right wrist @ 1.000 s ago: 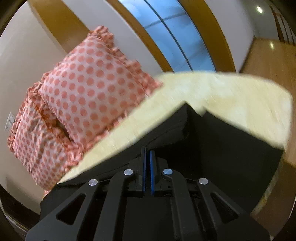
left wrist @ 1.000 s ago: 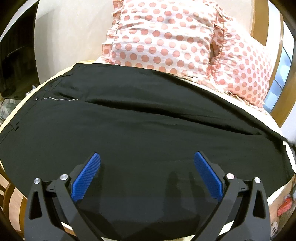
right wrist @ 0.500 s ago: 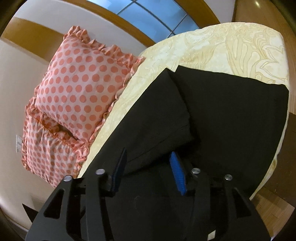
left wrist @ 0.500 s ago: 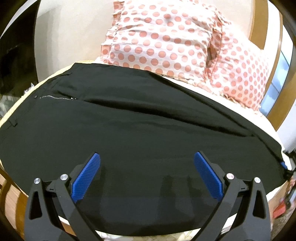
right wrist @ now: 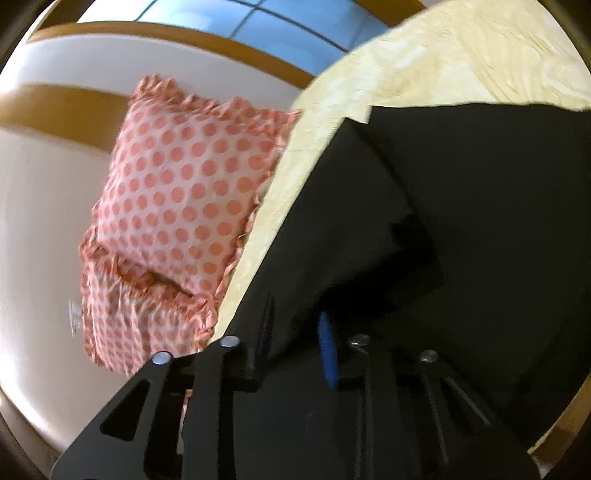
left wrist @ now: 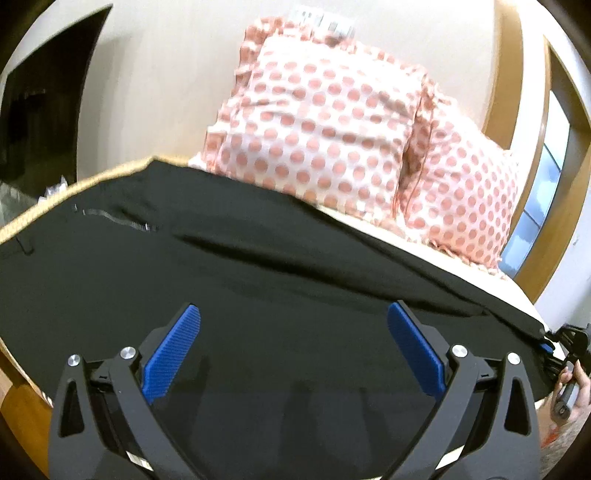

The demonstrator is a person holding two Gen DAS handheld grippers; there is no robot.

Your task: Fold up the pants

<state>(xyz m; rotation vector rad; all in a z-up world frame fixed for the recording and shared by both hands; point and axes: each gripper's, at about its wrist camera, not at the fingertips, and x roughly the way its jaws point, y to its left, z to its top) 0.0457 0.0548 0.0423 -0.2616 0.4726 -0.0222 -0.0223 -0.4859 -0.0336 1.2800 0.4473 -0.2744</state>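
One lengthwise fold looks done: the black pants (left wrist: 280, 295) lie across the bed (right wrist: 399, 66) with one leg seemingly stacked on the other, the zipper (left wrist: 114, 220) and waistband toward the left of the left view and the leg ends running off to the right, just in front of two polka-dot pillows (left wrist: 325, 122). In the right view the cuff end shows two layers, one corner offset over the other, so that stack is not perfectly squared. What is left, by my reading, is the crosswise folding, bringing the leg ends toward the waist once or twice, and none of that has started, since the garment is at full length. The left gripper (left wrist: 293, 350) hovers above the middle of the pants with its fingers spread wide and nothing between them. The right gripper (right wrist: 295, 339) is at the cuff end, its fingers partly apart with a flap of black cloth lying between them; I judge it is not clamped, though blur there makes this less than certain. In the left view that same tool (left wrist: 561, 343) shows at the far right edge beside the cuffs, with the person's hand (left wrist: 576, 384) on it. No containers are in sight: no basket, drawer or box to receive the pants. A window (right wrist: 258, 26) with a wooden frame stands behind the pillows.
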